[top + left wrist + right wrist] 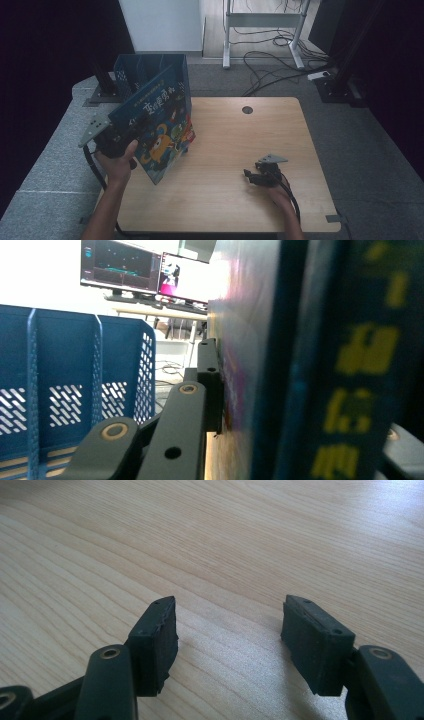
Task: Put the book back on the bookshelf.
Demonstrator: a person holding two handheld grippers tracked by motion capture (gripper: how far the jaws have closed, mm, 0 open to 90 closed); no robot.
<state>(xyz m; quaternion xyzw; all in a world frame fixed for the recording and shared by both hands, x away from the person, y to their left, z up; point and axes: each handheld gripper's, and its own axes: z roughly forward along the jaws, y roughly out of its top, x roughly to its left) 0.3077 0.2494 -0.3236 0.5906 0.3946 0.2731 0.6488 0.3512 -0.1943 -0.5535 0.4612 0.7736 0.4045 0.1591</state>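
We hold book (pixel 157 131) pinched in left hand-held gripper (pixel 116 137), tilted upright just ahead of blue file rack (pixel 131 70), likely so it slots into divider. Right hand-held gripper (pixel 254 177) rests on surface (pixel 235 145) well apart, jaws spread, empty.

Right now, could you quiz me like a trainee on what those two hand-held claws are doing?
1. True or false: the right gripper holds the book.
2. What clamps the book?
3. The blue file rack stands: A) behind the book, B) by the right gripper.

Key:
1. False; its jaws stand open over bare table.
2. The left gripper, shut on the book's edge.
3. A.
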